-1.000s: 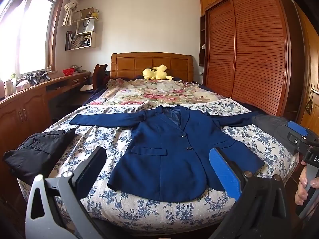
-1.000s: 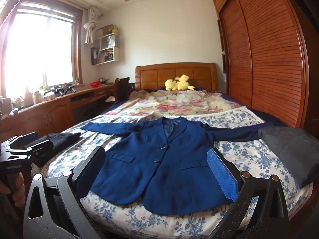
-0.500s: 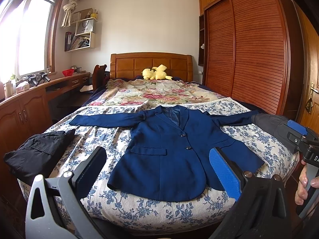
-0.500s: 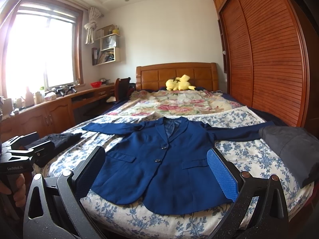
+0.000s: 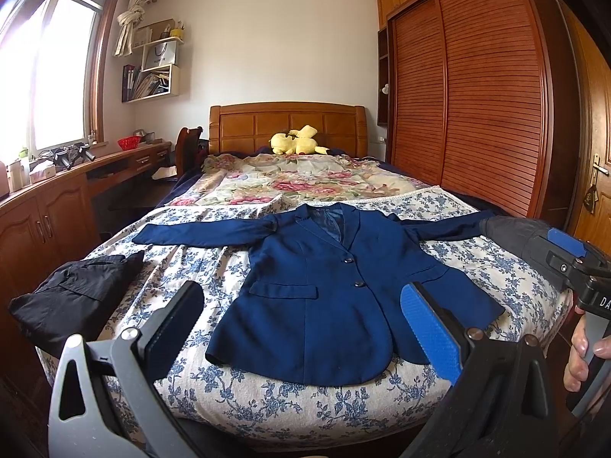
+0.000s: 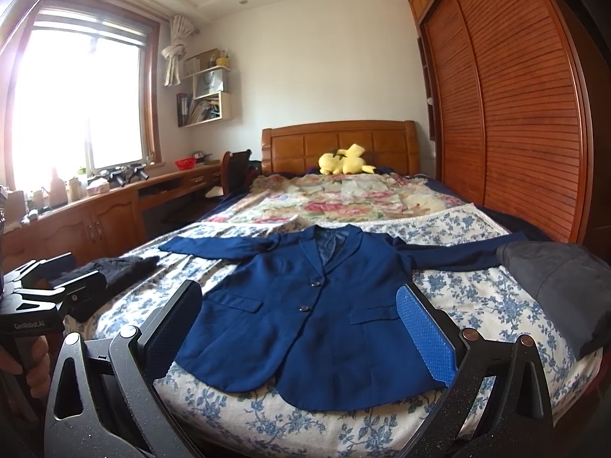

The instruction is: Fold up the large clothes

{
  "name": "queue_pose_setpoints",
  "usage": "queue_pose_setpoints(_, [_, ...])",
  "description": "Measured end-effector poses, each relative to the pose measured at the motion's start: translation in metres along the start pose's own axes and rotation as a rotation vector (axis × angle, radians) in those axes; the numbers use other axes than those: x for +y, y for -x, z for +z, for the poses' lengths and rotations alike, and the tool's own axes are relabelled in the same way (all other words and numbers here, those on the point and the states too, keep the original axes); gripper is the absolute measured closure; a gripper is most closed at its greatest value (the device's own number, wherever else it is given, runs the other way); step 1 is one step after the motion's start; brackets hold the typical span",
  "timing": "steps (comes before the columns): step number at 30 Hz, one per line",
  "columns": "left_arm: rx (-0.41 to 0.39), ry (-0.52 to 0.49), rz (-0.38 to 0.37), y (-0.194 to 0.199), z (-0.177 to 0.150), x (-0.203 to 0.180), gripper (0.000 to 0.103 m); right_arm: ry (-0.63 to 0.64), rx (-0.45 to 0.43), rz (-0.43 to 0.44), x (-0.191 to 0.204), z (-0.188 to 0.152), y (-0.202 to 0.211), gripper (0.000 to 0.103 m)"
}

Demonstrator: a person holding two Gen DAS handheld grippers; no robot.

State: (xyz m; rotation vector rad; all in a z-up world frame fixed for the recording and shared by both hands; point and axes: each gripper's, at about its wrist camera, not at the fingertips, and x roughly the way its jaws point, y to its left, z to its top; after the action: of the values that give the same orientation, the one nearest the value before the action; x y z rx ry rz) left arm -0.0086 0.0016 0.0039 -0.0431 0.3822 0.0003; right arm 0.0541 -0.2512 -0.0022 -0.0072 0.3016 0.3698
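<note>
Jacket [image 5: 336, 290] cloth, navy and matte, lies flat on our floral bedspread [image 5: 267, 408], sleeves outspread, hem near the foot edge. Black folded garments [image 5: 72, 297] flank it. Our left gripper [image 5: 301, 328] and right gripper [image 6: 301, 328] hover wide apart, empty.

Both wrist views at bed [image 5: 267, 400] foot, facing headboard [image 6: 336, 141]; share blazer [image 5: 328, 297].

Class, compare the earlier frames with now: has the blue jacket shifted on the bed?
No. The blue jacket lies spread flat as before, its collar still level with the floral cover's lace edge.
</note>
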Motion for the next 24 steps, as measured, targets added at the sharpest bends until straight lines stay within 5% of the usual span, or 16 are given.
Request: queue_pose_setpoints(24, [-0.005, -0.006, -0.001, 0.0024, 0.0042, -0.0049, 0.0, -0.011, 0.013, 0.005, 0.0006, 0.0006, 0.0017, 0.0])
